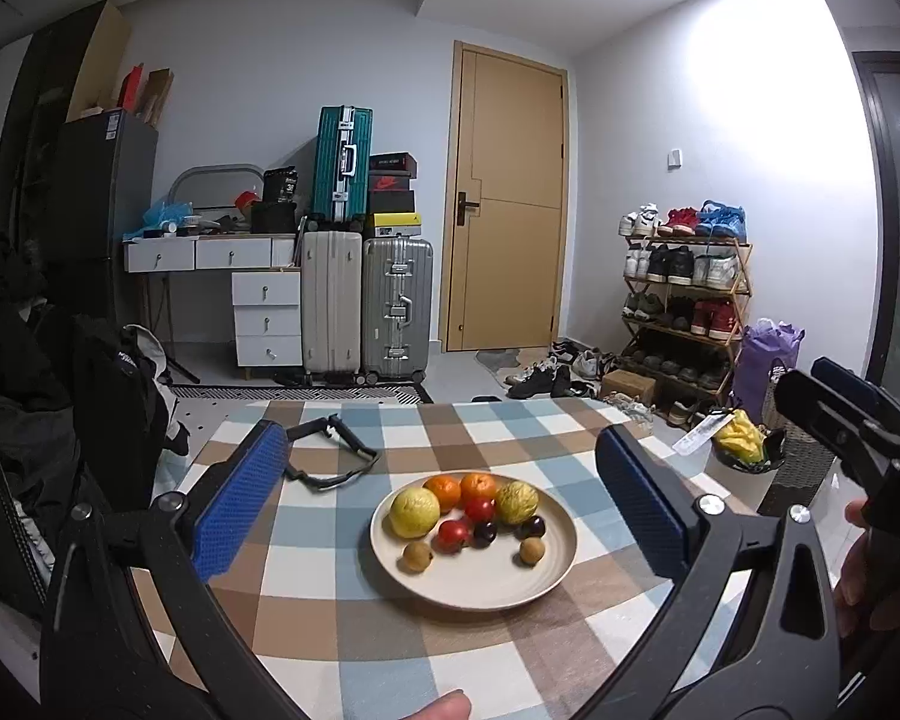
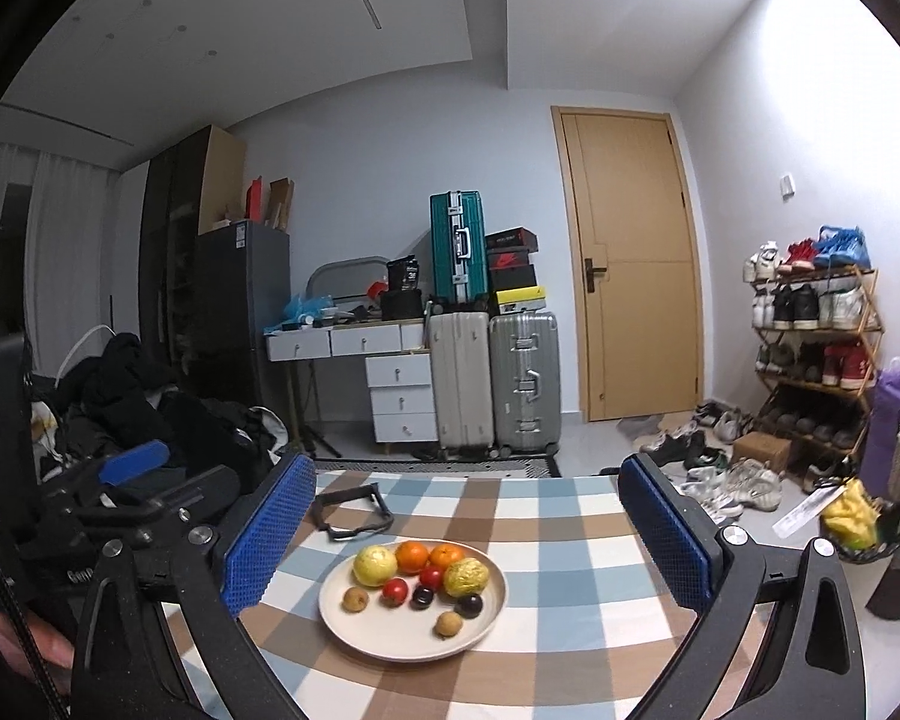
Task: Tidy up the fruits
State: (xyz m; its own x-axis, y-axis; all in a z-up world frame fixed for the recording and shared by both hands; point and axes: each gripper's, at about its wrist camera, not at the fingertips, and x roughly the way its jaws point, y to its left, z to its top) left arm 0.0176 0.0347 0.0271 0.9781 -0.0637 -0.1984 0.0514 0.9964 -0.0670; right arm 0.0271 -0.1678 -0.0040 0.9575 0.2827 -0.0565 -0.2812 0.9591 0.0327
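Note:
A cream plate (image 1: 480, 588) (image 2: 402, 642) sits on the checked tablecloth (image 1: 342, 618) (image 2: 570, 600). It holds two yellow-green fruits (image 1: 414, 511) (image 2: 375, 564), two oranges (image 1: 479, 487) (image 2: 412, 557), two small red fruits (image 1: 453, 534) (image 2: 395, 591), two dark plums (image 1: 485, 533) (image 2: 421, 597) and two small brown round fruits (image 1: 417, 557) (image 2: 448, 624). My left gripper (image 1: 444, 516) is open and empty, its blue pads either side of the plate, short of it. My right gripper (image 2: 468, 552) is open and empty, back from the plate.
A black strap (image 1: 330, 450) (image 2: 348, 513) lies on the table behind the plate. A bin with yellow contents (image 1: 741, 444) (image 2: 852, 519) stands right of the table. Dark clothes (image 1: 24, 372) pile up at the left. Suitcases, drawers and a shoe rack (image 1: 684, 300) stand beyond.

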